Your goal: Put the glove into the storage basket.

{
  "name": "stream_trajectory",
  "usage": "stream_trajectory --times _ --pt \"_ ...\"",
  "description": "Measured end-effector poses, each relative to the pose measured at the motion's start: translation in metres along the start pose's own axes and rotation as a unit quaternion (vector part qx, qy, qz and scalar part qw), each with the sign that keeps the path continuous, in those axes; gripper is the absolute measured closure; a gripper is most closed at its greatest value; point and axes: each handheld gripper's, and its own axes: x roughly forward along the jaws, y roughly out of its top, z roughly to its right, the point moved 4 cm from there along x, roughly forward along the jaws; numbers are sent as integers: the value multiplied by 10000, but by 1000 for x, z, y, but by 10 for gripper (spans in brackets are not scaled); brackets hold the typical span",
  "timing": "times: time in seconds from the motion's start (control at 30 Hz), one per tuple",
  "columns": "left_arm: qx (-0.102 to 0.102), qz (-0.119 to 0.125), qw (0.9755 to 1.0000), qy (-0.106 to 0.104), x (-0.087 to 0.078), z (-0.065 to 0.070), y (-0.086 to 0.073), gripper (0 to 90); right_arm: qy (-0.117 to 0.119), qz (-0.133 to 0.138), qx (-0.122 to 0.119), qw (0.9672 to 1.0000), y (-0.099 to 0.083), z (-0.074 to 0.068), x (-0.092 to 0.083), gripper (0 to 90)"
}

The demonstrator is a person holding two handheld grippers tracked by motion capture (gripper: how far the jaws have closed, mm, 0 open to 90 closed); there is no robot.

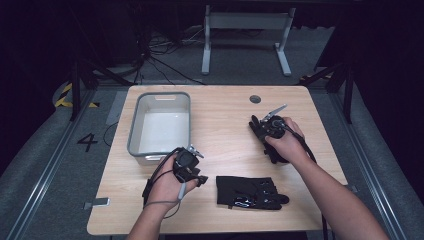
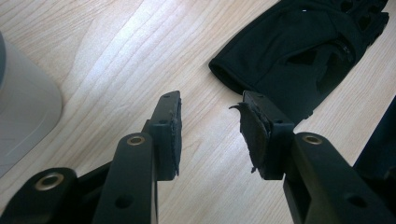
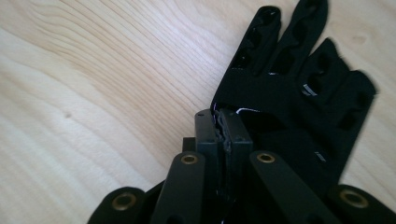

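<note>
Bin [image 1: 134, 131]: grey plastic tub sitting at left of centre in the high view, on the wooden table [image 1: 225, 150]; its pale rounded corner is showing at the left edge of the left gripper view.
Left gripper [image 1: 200, 172]: a hand is holding it just below the bin's near right corner in the high view, jaws pointing right. In its own view [image 2: 210, 133] the jaws are standing spread, with bare wood between the pads.
Near glove [image 1: 250, 192]: black glove lying flat at lower centre of the high view, just right of the left gripper, not touching it. In the left gripper view [image 2: 299, 51] it is filling the upper right, cuff opening facing the jaws.
Right gripper [image 1: 259, 127]: a hand is holding it at right of centre in the high view. In its own view [image 3: 224, 135] the jaws are pressing together on the edge of the far glove.
Far glove [image 3: 299, 93]: black, perforated fingers fanning toward the upper right of the right gripper view; lying on the table beneath the right hand in the high view.
</note>
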Motion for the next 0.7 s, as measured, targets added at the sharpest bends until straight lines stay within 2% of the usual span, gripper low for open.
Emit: stream_trajectory --times 0.03,0.1,0.17,0.2,0.27,0.3,0.33,0.4,0.47,0.6,0.63,0.7 --pt "2 3 10000 1 0 0 1 591 30 135 3 9999 0 -1 -12 877" --pt "18 -20 10000 -11 1 0 1 591 37 200 -1 9998 0 -2 -16 878" --pt "26 -22 10000 -17 2 1 2 591 116 472 -20 9988 -1 -7 -39 877" --pt "30 -29 10000 -22 2 1 2 591 116 472 -20 9988 -1 -7 -39 877" --pt "43 -35 10000 -33 3 1 4 592 201 662 -52 9976 -2 -10 -53 877" --pt "56 -45 10000 -43 5 2 4 591 395 811 -2 9959 -4 -16 -67 876" --pt "56 -45 10000 -43 5 2 4 592 395 811 -2 9959 -4 -16 -67 876" --pt "72 -69 9999 -58 6 2 5 592 560 903 8 9943 -7 -22 -77 876" --pt "69 -83 9999 -67 7 3 6 592 836 1068 36 9908 -11 -31 -87 876" --pt "103 -95 9999 -87 8 5 8 593 1231 1041 95 9869 -24 -43 -89 875" --pt "119 -111 9998 -102 9 5 8 593 1422 999 154 9847 -31 -45 -86 875" --pt "130 -121 9998 -100 10 5 9 593 1481 978 222 9839 -36 -45 -83 875"
